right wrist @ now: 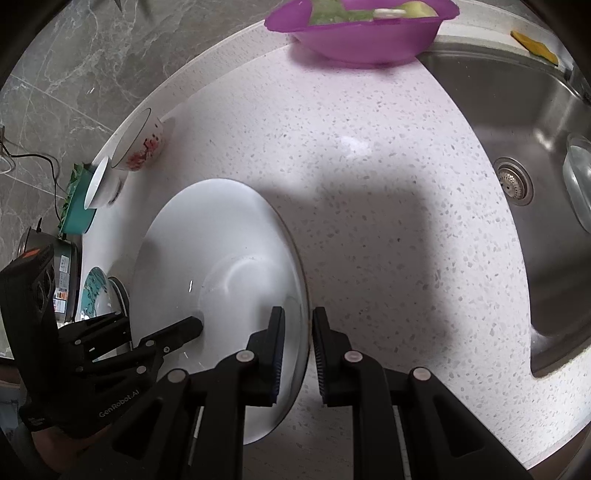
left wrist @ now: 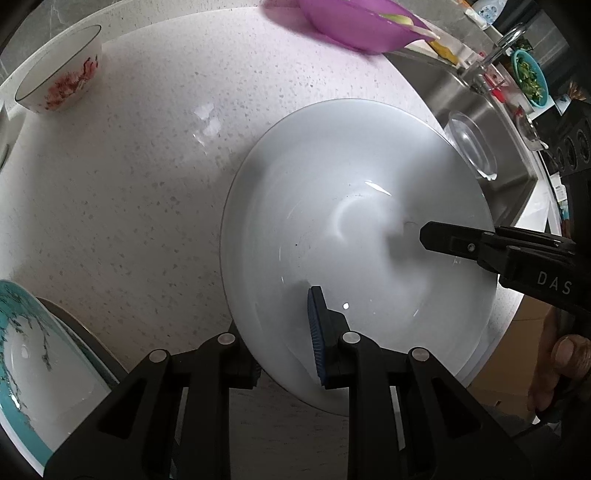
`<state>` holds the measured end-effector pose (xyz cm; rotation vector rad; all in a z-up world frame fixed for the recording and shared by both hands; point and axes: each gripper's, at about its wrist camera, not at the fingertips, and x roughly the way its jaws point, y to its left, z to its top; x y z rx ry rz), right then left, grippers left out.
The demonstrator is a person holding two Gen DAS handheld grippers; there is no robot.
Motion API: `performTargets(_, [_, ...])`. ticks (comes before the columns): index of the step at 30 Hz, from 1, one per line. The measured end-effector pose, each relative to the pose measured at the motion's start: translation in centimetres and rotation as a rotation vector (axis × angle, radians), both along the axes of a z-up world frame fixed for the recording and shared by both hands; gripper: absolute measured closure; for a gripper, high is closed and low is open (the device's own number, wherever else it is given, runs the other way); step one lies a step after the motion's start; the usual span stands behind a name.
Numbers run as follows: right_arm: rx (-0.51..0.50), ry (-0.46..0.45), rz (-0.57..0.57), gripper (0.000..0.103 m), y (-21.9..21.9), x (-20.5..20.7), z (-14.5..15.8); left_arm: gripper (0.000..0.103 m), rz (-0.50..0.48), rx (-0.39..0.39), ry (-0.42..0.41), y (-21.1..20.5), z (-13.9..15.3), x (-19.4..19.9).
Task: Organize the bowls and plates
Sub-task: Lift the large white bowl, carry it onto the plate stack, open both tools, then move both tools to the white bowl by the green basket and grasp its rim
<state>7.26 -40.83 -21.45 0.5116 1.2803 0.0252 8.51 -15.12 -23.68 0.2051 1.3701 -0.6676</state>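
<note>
A large white plate (left wrist: 354, 229) is held tilted above the speckled counter (left wrist: 129, 192). My left gripper (left wrist: 284, 339) is shut on its near rim, one finger inside and one under. My right gripper (right wrist: 297, 343) is shut on the opposite rim of the same plate (right wrist: 221, 251); it also shows in the left wrist view (left wrist: 424, 232). A teal-rimmed plate (left wrist: 26, 354) lies at lower left. A white bowl with red flowers (left wrist: 59, 74) stands far left. A small white bowl (right wrist: 101, 184) stands beside the flowered bowl (right wrist: 142, 144).
A purple basin (right wrist: 362, 33) with vegetables sits at the counter's far edge. A steel sink (right wrist: 535, 166) lies to the right with a clear glass dish (left wrist: 472, 147) in it. A teal box (right wrist: 77, 210) and an appliance (right wrist: 62, 273) stand at left.
</note>
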Motion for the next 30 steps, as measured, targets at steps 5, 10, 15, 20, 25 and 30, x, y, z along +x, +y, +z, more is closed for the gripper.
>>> performTargets(5, [0.010,0.004,0.001,0.086,-0.5,-0.4,-0.5,0.084,0.006,0.004,-0.018,-1.1,-0.3,0.7])
performTargets(10, [0.027,0.005,0.010,0.082,-0.4,-0.1,-0.9,0.082,0.029,-0.006,-0.023,-1.1,-0.1,1.1])
performTargets(15, [0.056,-0.011,0.005,0.052,-0.9,-0.1,-0.6,0.033,0.039,-0.037,-0.067,-0.5,2.0,0.9])
performTargets(20, [0.051,-0.070,-0.026,0.041,-3.1,-0.6,2.6,0.020,0.077,-0.113,-0.110,1.3,7.0,1.3])
performTargets(25, [0.049,-0.164,-0.050,0.032,-6.0,1.6,7.5,0.000,0.218,-0.199,-0.121,7.4,12.1,5.1])
performTargets(30, [0.022,-0.312,0.070,0.024,-3.1,7.4,13.4,0.000,0.419,-0.102,-0.290,17.7,16.1,11.3])
